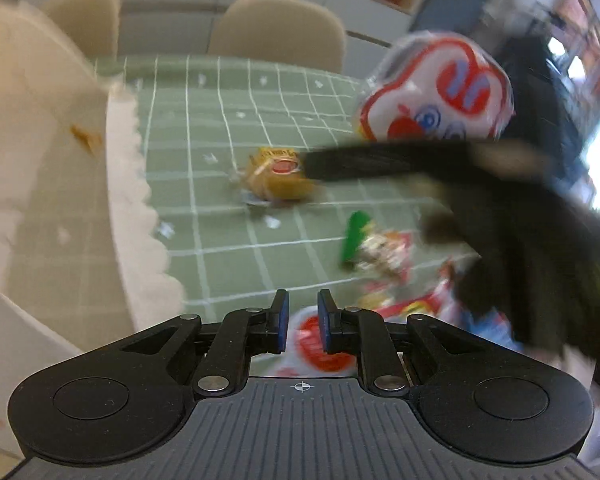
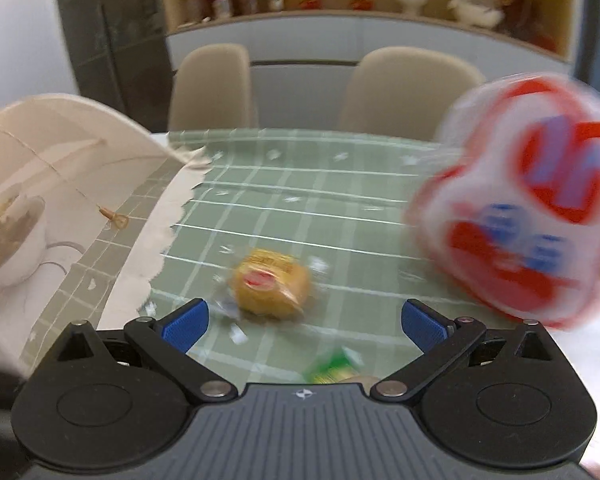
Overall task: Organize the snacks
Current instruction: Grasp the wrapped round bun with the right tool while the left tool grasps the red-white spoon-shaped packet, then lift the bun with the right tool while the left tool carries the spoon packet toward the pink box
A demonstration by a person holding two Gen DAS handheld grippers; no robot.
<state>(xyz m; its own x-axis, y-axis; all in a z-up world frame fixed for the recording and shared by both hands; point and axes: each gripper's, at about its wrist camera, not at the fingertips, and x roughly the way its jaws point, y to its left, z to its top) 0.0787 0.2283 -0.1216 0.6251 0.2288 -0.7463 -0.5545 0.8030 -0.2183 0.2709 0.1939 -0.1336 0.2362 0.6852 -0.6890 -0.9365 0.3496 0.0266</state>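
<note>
From the white box (image 2: 72, 184) at the left of the green checked tablecloth (image 1: 220, 128), I judge the sorting barely begun: I see no snack inside it, though much of it is out of view. Right of the box lies a yellow wrapped cake (image 2: 270, 284), alone on the cloth. Further right, a green-edged packet (image 1: 356, 240) and red-and-white packets (image 1: 404, 304) lie in a loose cluster, and beyond them stands a big red-and-white bag (image 2: 516, 216). My left gripper (image 1: 302, 322) points down at that cluster, fingers drawn nearly together and empty. My right gripper (image 2: 304, 320) tilts toward the cake, jaws spread wide, nothing between them.
</note>
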